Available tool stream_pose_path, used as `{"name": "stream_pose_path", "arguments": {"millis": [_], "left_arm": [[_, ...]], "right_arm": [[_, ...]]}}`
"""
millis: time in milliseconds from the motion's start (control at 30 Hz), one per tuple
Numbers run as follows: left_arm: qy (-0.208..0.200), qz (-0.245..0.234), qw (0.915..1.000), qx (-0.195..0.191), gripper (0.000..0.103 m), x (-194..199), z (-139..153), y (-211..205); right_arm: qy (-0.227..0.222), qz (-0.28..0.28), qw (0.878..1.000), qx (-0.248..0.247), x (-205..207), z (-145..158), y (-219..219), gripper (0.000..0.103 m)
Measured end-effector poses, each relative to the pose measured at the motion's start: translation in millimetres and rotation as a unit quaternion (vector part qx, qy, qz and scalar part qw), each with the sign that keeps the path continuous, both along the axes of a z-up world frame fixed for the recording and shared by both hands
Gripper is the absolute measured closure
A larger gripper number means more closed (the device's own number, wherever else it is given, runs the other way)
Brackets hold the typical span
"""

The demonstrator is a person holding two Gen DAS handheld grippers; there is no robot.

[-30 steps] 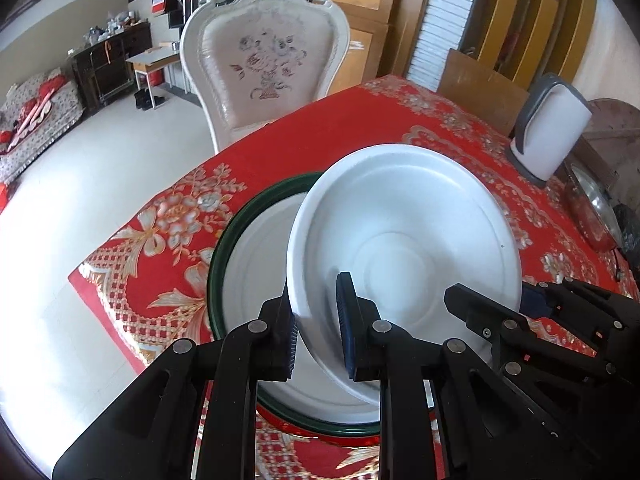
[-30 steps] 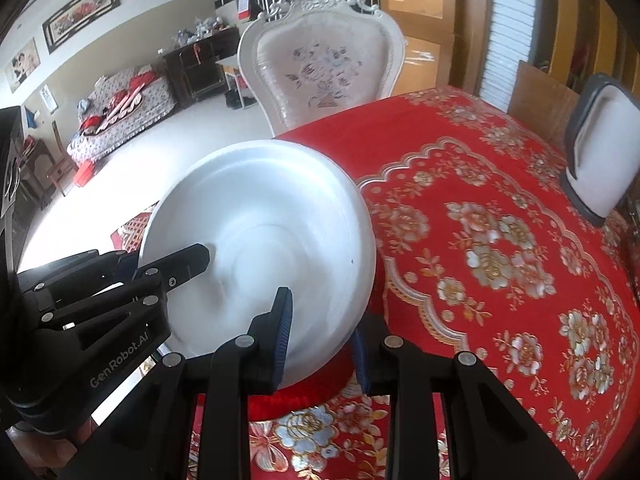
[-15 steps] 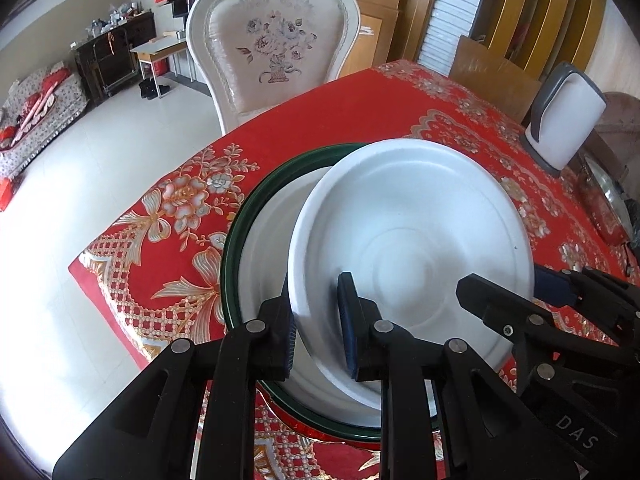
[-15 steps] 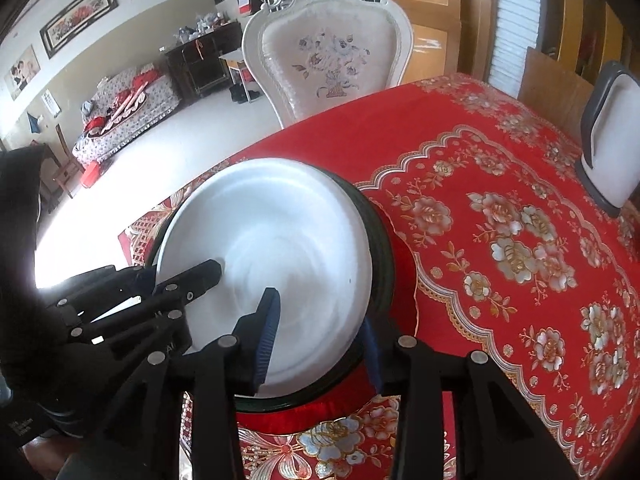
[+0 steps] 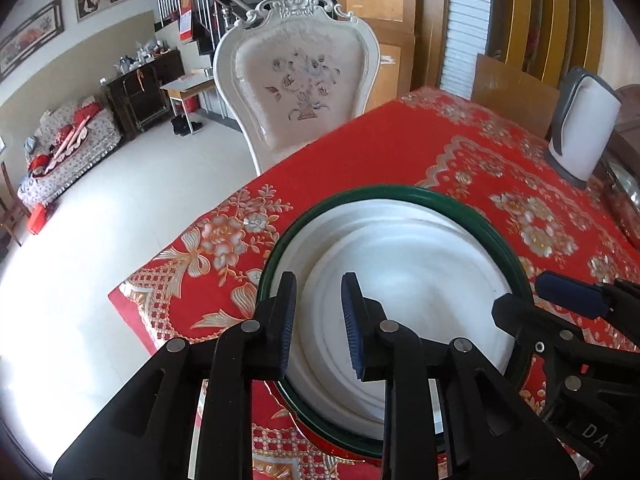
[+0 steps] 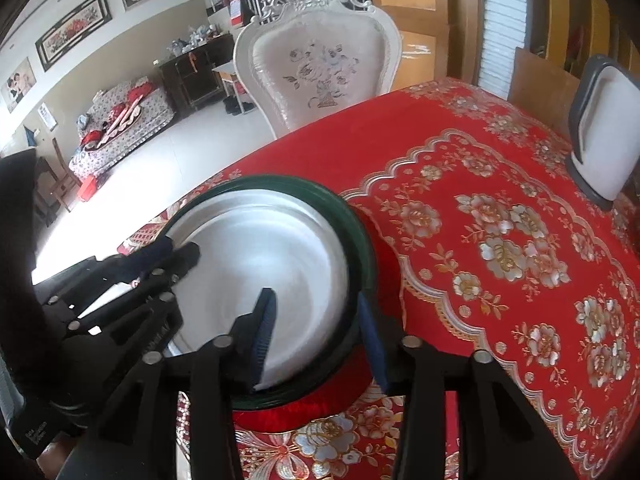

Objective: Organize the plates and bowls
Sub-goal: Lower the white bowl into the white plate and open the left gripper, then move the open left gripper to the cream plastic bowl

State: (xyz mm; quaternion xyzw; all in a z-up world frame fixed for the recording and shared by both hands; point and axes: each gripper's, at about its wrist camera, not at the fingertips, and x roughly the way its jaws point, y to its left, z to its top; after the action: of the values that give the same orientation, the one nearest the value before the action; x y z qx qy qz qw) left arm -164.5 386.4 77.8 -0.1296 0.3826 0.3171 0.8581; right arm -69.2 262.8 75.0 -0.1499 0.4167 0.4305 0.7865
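Observation:
A white bowl lies inside a larger green-rimmed white plate on the red floral tablecloth, near the table's front left corner. It also shows in the right wrist view, inside the green rim. My left gripper is open, its fingers straddling the bowl's near left edge without pinching it. My right gripper is open, its fingers either side of the bowl's near right edge and the green rim. Each gripper shows at the edge of the other's view.
A white ornate chair stands at the table's far side. A white and grey kettle stands at the back right, also in the right wrist view. The table edge drops to the floor just left of the plate.
Both grippers lowered the white bowl into the green-rimmed plate and opened, letting go of it. The bowl now rests flat instead of tilted in the air.

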Motion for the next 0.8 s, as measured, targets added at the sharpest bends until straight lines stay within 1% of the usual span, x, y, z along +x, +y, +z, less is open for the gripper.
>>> {"name": "stream_pose_path", "arguments": {"millis": [100,200,233,300,333,400,567,700,800], "left_arm": [[-0.009,0.001,1.0000,0.000,0.080,-1.2,3.5,-0.2],[-0.032,0.003,0.9995,0.005,0.080,-5.7,12.4,-2.4],[-0.040,0.006,0.9991,0.010,0.078,-7.1,15.8,-3.1],[-0.051,0.006,0.9986,0.012,0.054,-9.1,21.5,-5.1],[-0.058,0.004,0.9982,0.011,0.051,-10.8,23.8,-6.3],[-0.066,0.000,0.9977,0.015,0.050,-11.5,28.1,-10.5],[-0.067,-0.020,0.9974,0.016,0.050,-5.1,33.6,-25.3],[-0.072,-0.043,0.9964,0.011,0.050,6.6,35.9,-44.8],[-0.071,-0.066,0.9952,0.012,0.050,18.3,37.3,-63.9]], "right_arm": [[0.006,-0.003,1.000,0.006,2.6,0.9,-5.1,0.056],[0.008,-0.009,1.000,0.012,5.3,2.2,-12.0,0.056],[0.009,-0.010,1.000,0.013,6.1,2.5,-13.8,0.056],[0.011,-0.014,1.000,0.016,7.7,3.0,-17.4,0.056],[0.011,-0.015,1.000,0.017,8.4,3.2,-19.6,0.056],[0.013,-0.017,1.000,0.020,9.4,4.1,-24.0,0.056],[0.015,-0.031,0.999,0.030,13.6,6.8,-41.0,0.056],[0.014,-0.045,0.998,0.032,17.0,8.7,-58.8,0.056],[0.012,-0.062,0.997,0.034,21.5,10.6,-76.3,0.053]]}}
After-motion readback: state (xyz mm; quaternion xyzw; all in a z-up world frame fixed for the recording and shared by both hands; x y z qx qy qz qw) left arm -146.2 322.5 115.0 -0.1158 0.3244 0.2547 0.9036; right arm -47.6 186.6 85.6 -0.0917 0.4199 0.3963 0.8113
